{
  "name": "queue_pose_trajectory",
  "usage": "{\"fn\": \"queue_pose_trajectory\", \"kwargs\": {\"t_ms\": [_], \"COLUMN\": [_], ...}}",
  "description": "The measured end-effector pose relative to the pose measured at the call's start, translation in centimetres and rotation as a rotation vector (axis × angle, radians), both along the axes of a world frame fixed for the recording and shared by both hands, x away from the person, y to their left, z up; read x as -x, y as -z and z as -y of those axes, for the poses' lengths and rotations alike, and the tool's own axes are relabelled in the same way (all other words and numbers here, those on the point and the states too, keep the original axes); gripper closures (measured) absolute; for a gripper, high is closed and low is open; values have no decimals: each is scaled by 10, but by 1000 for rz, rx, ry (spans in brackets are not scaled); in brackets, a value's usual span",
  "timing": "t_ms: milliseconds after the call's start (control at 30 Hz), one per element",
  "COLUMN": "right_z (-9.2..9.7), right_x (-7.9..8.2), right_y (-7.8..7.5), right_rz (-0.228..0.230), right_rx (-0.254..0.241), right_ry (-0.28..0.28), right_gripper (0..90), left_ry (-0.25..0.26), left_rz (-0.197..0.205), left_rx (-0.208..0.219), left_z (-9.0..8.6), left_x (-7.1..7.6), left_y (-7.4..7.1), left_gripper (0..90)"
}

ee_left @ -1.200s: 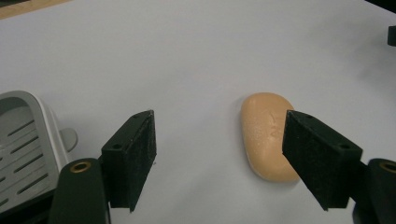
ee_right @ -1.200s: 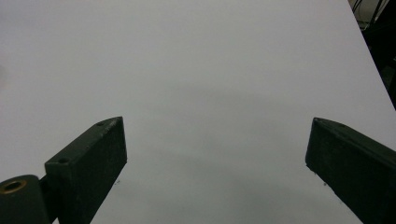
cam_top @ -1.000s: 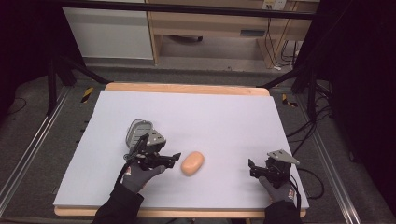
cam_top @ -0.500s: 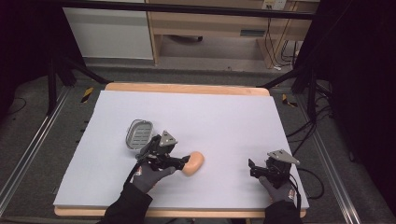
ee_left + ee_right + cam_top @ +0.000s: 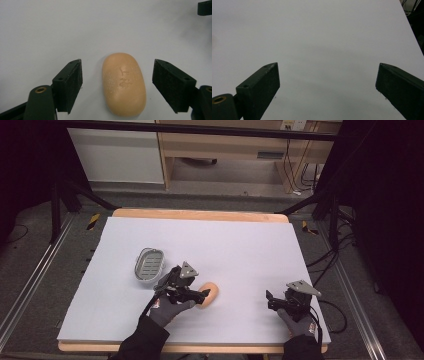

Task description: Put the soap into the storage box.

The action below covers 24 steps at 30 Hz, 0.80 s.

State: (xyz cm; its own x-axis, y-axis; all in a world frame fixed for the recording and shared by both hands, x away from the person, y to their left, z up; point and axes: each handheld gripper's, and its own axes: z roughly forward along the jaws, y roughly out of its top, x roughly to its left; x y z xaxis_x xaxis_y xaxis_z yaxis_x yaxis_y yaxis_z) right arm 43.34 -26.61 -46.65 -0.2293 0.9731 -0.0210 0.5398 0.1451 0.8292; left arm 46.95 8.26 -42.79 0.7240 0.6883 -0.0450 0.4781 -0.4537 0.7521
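Note:
An orange oval soap bar [image 5: 208, 294] [image 5: 124, 83] lies flat on the white table cover, a faint stamp on its top. My left gripper [image 5: 198, 294] [image 5: 117, 86] is open, one jaw on each side of the bar with a gap left on both sides. A grey metal soap dish [image 5: 149, 264] with a slotted floor sits behind and to the left of that gripper. My right gripper [image 5: 270, 300] [image 5: 327, 87] rests open near the front right corner, nothing between its jaws.
The white cover [image 5: 240, 245] lies over a wooden table whose edge [image 5: 200, 214] shows at the back. Black frame legs and cables stand on the floor at both sides. The tip of the other gripper [image 5: 205, 7] shows at the top right of the left gripper view.
My left gripper has moved right from over the soap dish to the soap bar, and its jaws now flank the bar. The dish has come into full view. The right gripper has stayed put.

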Motion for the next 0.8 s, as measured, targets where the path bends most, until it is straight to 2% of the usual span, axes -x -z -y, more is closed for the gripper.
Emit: {"fn": "queue_pose_trajectory", "kwargs": {"t_ms": [267, 500, 800], "right_z": [0, 1, 1], "right_x": [0, 1, 0], "right_y": [-1, 0, 0], "right_rz": [1, 0, -1], "right_rx": [-3, -6, -2], "right_ry": [0, -5, -8], "right_gripper": [56, 56, 56], "left_ry": [11, 21, 30], "left_rz": [-6, -31, -50], "left_rx": [-17, -27, -60], "left_z": [9, 17, 25], "left_x": [0, -2, -6], "left_y": [5, 11, 21], "left_gripper": [232, 217, 215]}}
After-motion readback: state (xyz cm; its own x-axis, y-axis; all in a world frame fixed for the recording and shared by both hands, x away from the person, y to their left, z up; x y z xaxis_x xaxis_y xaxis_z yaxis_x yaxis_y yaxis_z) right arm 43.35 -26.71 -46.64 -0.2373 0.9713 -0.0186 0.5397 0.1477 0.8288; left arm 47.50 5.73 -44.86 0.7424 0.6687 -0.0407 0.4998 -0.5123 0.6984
